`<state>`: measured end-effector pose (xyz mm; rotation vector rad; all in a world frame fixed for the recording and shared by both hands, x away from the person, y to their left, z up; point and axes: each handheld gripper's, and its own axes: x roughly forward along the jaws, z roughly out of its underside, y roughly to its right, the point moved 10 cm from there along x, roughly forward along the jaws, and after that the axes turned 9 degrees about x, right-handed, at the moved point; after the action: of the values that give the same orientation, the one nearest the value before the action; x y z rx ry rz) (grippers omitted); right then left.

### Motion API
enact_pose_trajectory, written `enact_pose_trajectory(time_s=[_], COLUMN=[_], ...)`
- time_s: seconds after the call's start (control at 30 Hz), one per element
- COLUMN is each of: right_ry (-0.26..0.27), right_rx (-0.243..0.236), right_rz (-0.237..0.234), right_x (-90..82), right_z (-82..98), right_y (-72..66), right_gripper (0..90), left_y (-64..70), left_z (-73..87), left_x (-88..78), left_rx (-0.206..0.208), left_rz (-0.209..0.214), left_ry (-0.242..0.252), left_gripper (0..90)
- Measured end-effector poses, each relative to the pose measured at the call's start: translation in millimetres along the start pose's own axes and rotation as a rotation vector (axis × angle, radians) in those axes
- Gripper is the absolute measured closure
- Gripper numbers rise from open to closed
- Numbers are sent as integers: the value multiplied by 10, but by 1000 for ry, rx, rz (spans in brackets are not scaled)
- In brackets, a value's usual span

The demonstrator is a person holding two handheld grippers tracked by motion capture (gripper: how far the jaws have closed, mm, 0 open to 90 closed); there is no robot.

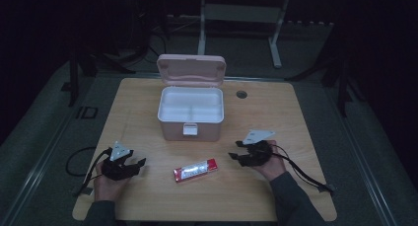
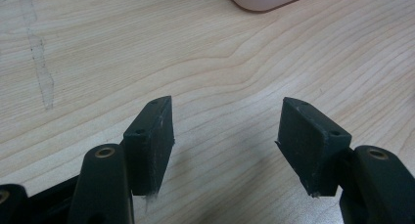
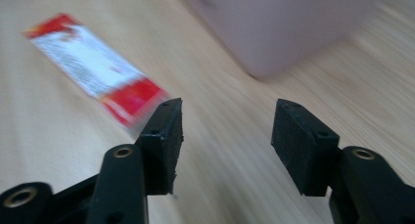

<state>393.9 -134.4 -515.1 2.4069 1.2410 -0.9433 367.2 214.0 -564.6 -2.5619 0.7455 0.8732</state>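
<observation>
A pink box stands open at the middle of the wooden table, its lid tipped up behind it and its white inside bare. A red and white packet lies flat in front of it. My left gripper rests at the near left, open, with only bare wood between its jaws. My right gripper sits right of the packet, open and pointing left. In the right gripper view the packet lies beyond the left jaw and the box's corner stands ahead.
A round cable hole sits in the table right of the box. Cables trail from both grippers over the near edge. A white frame stands on the dark floor behind the table.
</observation>
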Motion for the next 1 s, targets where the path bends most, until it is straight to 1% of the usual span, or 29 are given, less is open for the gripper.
enact_pose_trajectory(time_s=[0.03, 0.07, 0.1, 0.13, 0.17, 0.2, 0.23, 0.27, 0.33, 0.37, 0.4, 0.43, 0.47, 0.5, 0.57, 0.6, 0.63, 0.67, 0.7, 0.73, 0.77, 0.8, 0.83, 0.87, 0.9, 0.93, 0.97, 1.0], right_ry=[-14, -20, -20, -30, -30, -39, -39, -53, -56, -56, -67, -83, -83, -113, -121, -121, -141, -141, -170, -181, -181, -182, -191, -191, -210, -213, -213, -209], right_rx=[-47, -74, -74, -127, -127, -149, -149, -217, -256, -256, -288, -298, -298, -321, -322, -322, -324, -324, -318, -314, -314, -324, -313, -313, -292, -278, -278, -237], right_rz=[-40, -65, -65, -108, -108, -129, -129, -185, -208, -208, -235, -244, -244, -263, -279, -279, -281, -281, -275, -280, -256, -227, -205, -205, -174, -158, -158, -130], right_x=[95, 146, 146, 244, 244, 286, 286, 408, 476, 476, 560, 608, 608, 701, 772, 772, 834, 834, 878, 889, 889, 875, 860, 860, 815, 783, 783, 679], right_z=[-80, -122, -122, -195, -195, -222, -222, -292, -326, -326, -337, -324, -324, -281, -242, -242, -194, -194, -142, -120, -115, -121, -125, -125, -101, -83, -83, -36], right_y=[-168, -261, -261, -435, -435, -513, -513, -738, -859, -859, -951, -979, -979, -1021, -1053, -1053, -1049, -1049, -1018, -1006, -981, -945, -905, -905, -820, -769, -769, -642], right_gripper=[420, 408, 408, 381, 381, 369, 369, 309, 285, 285, 260, 248, 248, 233, 229, 229, 259, 259, 349, 387, 463, 507, 509, 509, 510, 510, 510, 510], left_y=[-1, 0, 0, 2, 2, 2, 2, 5, 7, 7, 8, 9, 9, 10, 10, 12, 16, 19, 27, 27, 30, 28, 28, 28, 30, 30, 30, 31], left_z=[0, -2, -2, -1, -1, 0, 0, 1, 4, 4, 5, 8, 8, 8, 10, 9, 10, 13, 10, 10, 5, 5, 5, 6, 5, 5, 5, 6], left_x=[0, -3, -3, -4, -4, -4, -4, 1, 5, 5, 6, 3, 3, 2, 2, 6, 10, 12, 13, 13, 11, 6, 6, 6, 6, 6, 6, 5], left_rx=[1, 1, 1, 2, 2, 2, 2, 3, 5, 5, 5, 7, 7, 7, 8, 8, 6, 5, 8, 8, 8, 9, 9, 9, 9, 10, 10, 9], left_rz=[0, 1, 1, 2, 2, 1, 1, 3, 3, 3, 3, 2, 2, 1, 2, 4, 6, 7, 11, 11, 13, 12, 12, 12, 13, 13, 13, 14], left_ry=[0, 2, 2, 2, 2, 1, 1, 0, -3, -3, -3, -5, -5, -5, -6, -6, -7, -10, -6, -6, -2, -2, -2, -2, -1, -1, -1, -1], left_gripper=[381, 381, 382, 382, 381, 381, 382, 382, 381, 382, 382, 381, 381, 382, 381, 381, 382, 382, 381, 382, 381, 382, 381, 381, 381, 382, 381, 382])
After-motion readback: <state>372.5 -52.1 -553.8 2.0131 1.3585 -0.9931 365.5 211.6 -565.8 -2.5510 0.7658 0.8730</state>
